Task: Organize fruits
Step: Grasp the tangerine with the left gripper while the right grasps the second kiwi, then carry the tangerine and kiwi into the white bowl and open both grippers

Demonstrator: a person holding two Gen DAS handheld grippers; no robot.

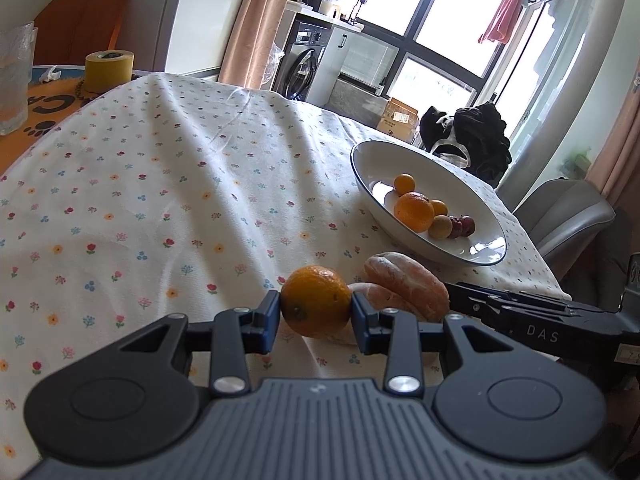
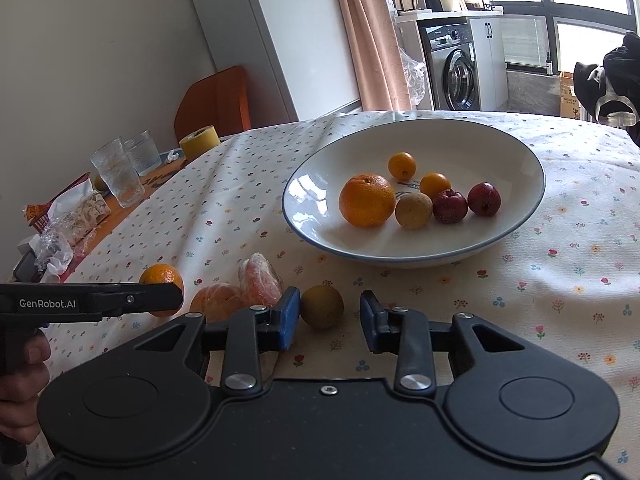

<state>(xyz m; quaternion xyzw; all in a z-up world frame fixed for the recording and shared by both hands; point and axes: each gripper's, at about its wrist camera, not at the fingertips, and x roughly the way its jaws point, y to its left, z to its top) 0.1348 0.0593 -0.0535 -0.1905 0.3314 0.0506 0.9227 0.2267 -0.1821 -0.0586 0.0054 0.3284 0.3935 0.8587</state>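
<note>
left gripper [image 1: 316,307] — jaws clamp orange [image 1: 316,300] | right gripper [image 2: 330,312] — jaws apart

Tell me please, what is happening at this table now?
A person is sorting fruit into a white bowl with two hand-held tools. The left tool is shut on a small orange. The right tool is open around a brownish round fruit on the tablecloth. Two peeled citrus pieces lie beside.

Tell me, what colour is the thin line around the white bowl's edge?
Dark blue, running around the rim of the white bowl; clearest in the right wrist view.
</note>
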